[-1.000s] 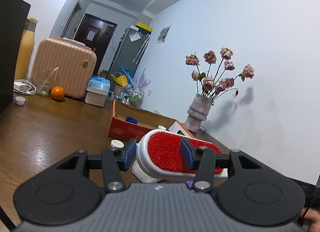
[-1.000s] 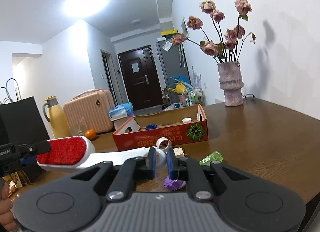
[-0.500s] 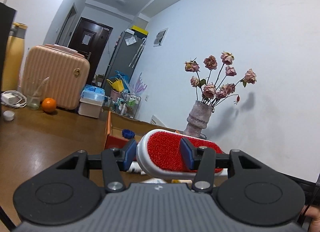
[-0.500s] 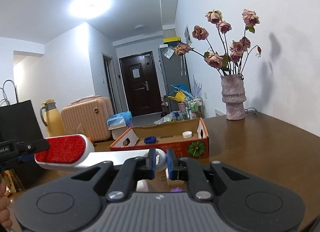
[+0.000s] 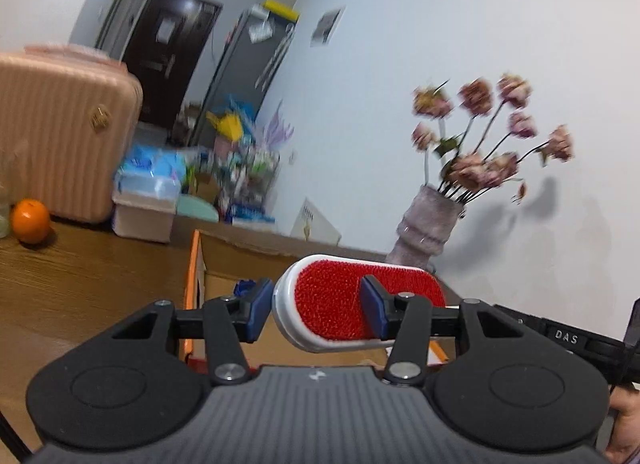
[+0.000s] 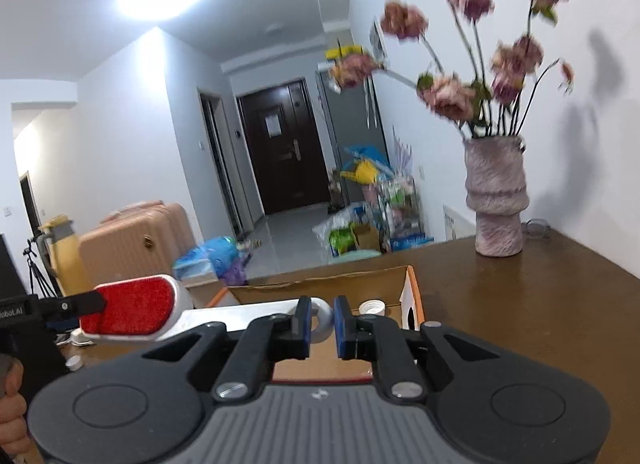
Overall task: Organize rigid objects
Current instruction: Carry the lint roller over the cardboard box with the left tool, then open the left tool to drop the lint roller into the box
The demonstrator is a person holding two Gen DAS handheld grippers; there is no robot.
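Observation:
A white lint brush with a red pad [image 5: 336, 304] is held in the air by both grippers. My left gripper [image 5: 316, 312] is shut on its red head. My right gripper [image 6: 321, 324] is shut on the white handle's loop end [image 6: 322, 320]; the brush head [image 6: 136, 310] shows at the left of the right wrist view. An open orange cardboard box [image 6: 412, 296] lies on the table just beyond and below the brush, with a white cap [image 6: 372, 307] inside and a blue item [image 5: 243, 287] inside.
A rough pink vase [image 6: 496, 200] with dried roses stands at the table's far right by the wall. An orange [image 5: 30, 220] sits on the wooden table [image 5: 88, 272] at the left. A pink suitcase [image 5: 60, 136] stands behind it.
Both grippers have carried the brush forward and up, so the box is now close beneath it. The small items on the near table have dropped out of view.

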